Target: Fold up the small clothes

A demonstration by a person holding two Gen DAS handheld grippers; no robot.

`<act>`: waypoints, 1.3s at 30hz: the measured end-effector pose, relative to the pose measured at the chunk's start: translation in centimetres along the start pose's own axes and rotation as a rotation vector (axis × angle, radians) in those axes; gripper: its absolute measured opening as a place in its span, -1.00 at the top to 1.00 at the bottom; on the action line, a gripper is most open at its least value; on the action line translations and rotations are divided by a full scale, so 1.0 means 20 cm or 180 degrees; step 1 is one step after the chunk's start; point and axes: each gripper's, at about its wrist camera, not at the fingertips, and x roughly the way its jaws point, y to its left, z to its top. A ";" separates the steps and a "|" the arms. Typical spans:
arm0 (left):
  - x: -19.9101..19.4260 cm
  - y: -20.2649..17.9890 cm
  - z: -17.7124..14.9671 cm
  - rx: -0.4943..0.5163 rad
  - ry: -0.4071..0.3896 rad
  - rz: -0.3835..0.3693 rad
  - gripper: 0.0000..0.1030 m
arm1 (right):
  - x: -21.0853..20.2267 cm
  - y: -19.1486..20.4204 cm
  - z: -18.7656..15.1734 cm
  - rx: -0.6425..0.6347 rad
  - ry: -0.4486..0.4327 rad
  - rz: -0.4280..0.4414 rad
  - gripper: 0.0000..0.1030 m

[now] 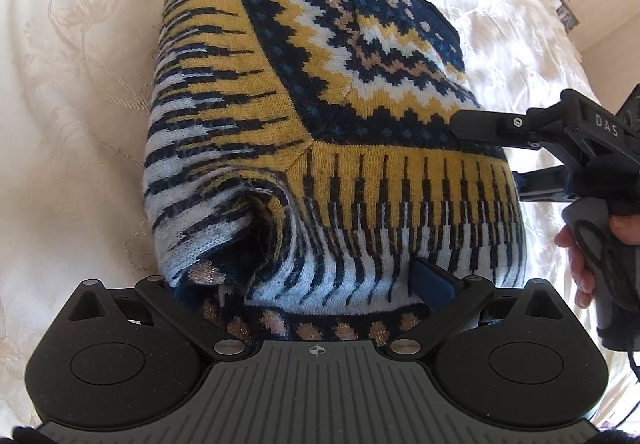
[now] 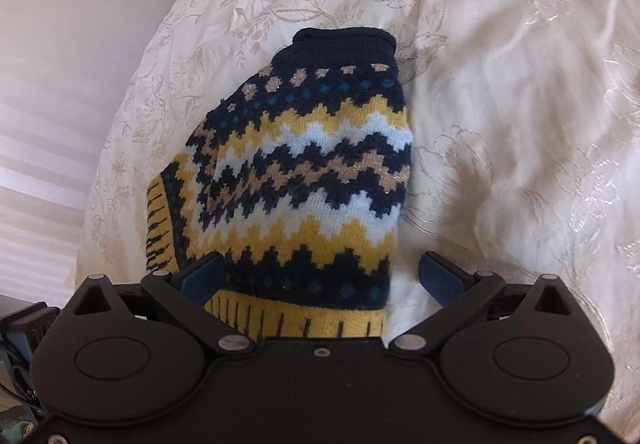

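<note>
Two spread grippers at one patterned knit sweater [image 1: 340, 116], folded into a thick block on a cream embroidered bedspread [image 1: 72, 92].

From the left wrist view: left gripper [image 1: 308, 276] at 6 o'clock, pushed up against the near edge of the bundle, jaws wide apart and clamping nothing. Only one blue finger [image 1: 434, 280] on show, lying on the white-and-navy stripes at 5 o'clock; the other hidden under or behind the knit. Long axis of the bundle from 6 toward 12, navy collar end off at 1 o'clock. Loose rolled fold gaping at 7 o'clock, not yet flat.

Right gripper [image 1: 504, 148] entering from 3 o'clock, held by a hand [image 1: 576, 256] at 4 o'clock. Upper finger over the zigzag band, lower finger just outside the side edge.

From the right wrist view: right gripper [image 2: 320, 264] likewise wide open, straddling the sweater's edge, left finger [image 2: 204, 276] on the knit at 7 o'clock, right finger [image 2: 440, 272] over bare bedspread at 5 o'clock. Sweater straight ahead, collar [image 2: 344, 40] far off at 12.

Judged nearer the loose roll: left gripper, with that roll just beside its hidden finger. Likely next: pinch or press there, across the long axis. Main risk: thick knit springing back open.
</note>
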 end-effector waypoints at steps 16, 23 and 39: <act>-0.03 0.08 -0.02 -0.0234 -0.0023 -0.0347 -0.85 | 0.06 -0.03 -0.03 0.0364 0.0175 0.0228 -1.00; -0.06 0.17 -0.04 -0.0632 -0.0121 -0.0656 0.19 | 0.01 0.04 -0.07 0.0272 0.0053 -0.0122 -0.02; -0.22 0.03 -0.32 -0.0414 0.0076 -0.0871 0.33 | -0.20 0.18 -0.20 0.0482 0.0061 -0.0333 0.07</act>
